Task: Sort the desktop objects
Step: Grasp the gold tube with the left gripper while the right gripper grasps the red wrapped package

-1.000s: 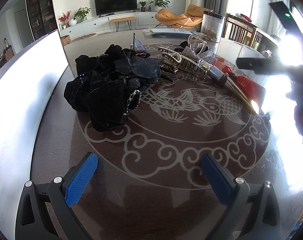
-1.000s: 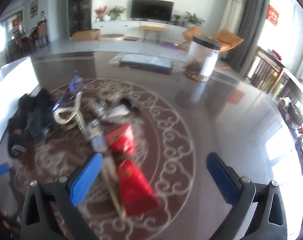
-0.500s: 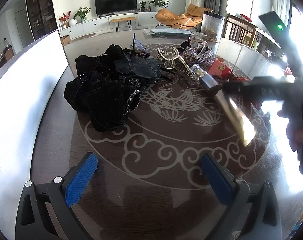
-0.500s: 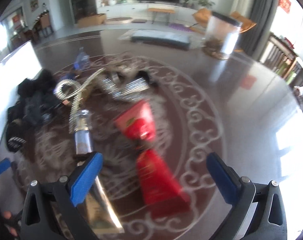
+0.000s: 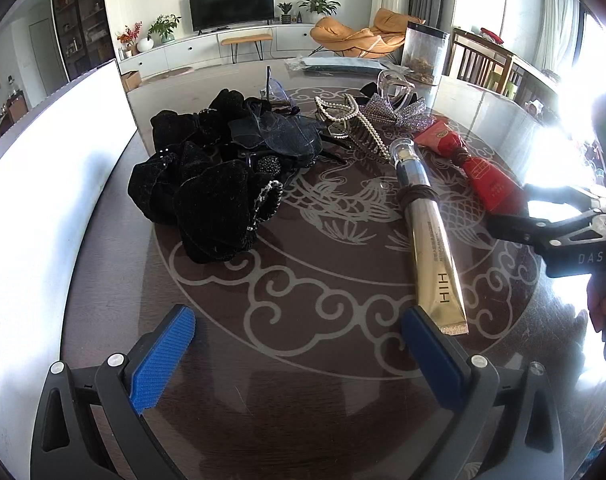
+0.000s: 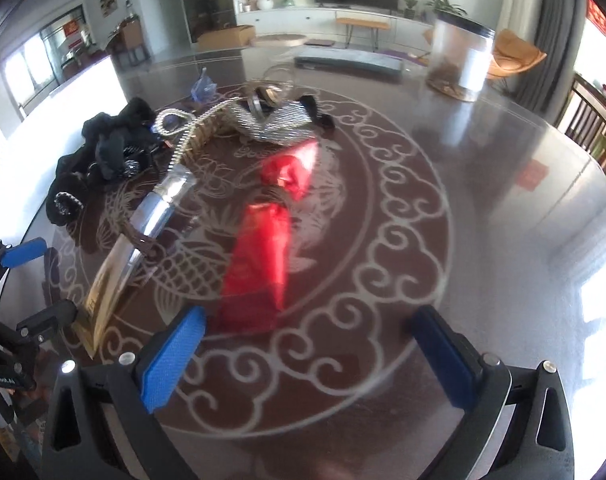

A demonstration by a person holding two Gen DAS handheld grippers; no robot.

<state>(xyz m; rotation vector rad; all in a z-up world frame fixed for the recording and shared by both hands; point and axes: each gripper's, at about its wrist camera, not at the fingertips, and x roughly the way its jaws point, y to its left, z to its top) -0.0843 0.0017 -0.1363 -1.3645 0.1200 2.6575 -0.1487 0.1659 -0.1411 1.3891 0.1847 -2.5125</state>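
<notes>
Roughly sorted, on present showing: the dark round glass-topped table with pale cloud and fish scrollwork (image 5: 303, 300) carries three loose groups. Group one, heap of black velvet and mesh hair scrunchies and bows (image 5: 219, 176), at the left of the pattern. Group two, pearl-trimmed gold hair claw (image 5: 355, 128) with silver glitter bow (image 5: 399, 114) and clear plastic clip (image 5: 395, 84), at the far side. Group three, long gold cosmetic tube with silver cap and a brown hair tie around it (image 5: 427, 228), lying just beside a red crimped tube, likewise banded (image 6: 263, 256), both near the right gripper. Unsorted or merely parked, I cannot tell; no bin or tray is in view, so the groups themselves appear to be the result, and the remaining work looks small. Left gripper (image 5: 299, 354): blue-padded fingers wide apart, holding nothing, hovering over bare table. Right gripper (image 6: 307, 354): fingers equally wide, nothing between them, the red tube's flat end just ahead of its left pad. Changes against the view a second ago: the gold tube and red tube now lie nearer the camera and more fully along the pattern, the gold tube stretching almost to the left gripper's right finger; the right gripper has drawn back from them, and its view is still motion-blurred.
</notes>
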